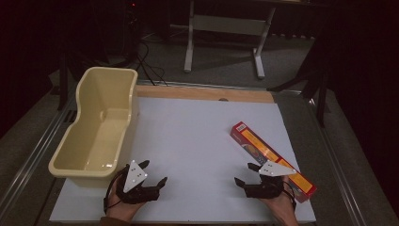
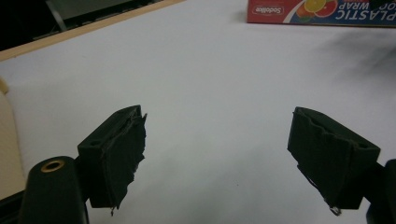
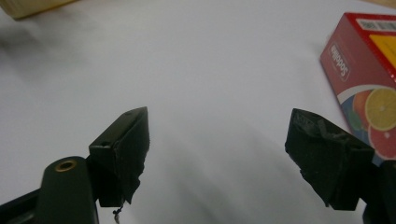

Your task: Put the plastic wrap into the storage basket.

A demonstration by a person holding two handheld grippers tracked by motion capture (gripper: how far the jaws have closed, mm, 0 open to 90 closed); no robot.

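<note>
A long red box of plastic wrap (image 1: 270,157) lies slantwise on the white mat at the right, its near end beside my right gripper (image 1: 246,175). That gripper is open and holds nothing; in the right gripper view the box (image 3: 369,88) sits just past the right jaw. My left gripper (image 1: 153,173) rests near the front edge at the left, open and empty, beside the front corner of a cream plastic tub (image 1: 101,127). The left gripper view looks across bare mat to the box (image 2: 322,11) at the top right.
The white mat (image 1: 188,141) covers the table, with a wooden strip (image 1: 202,92) along its far edge. The cream tub is empty. Metal rails run along both table sides. A table frame and cables stand on the dark floor beyond.
</note>
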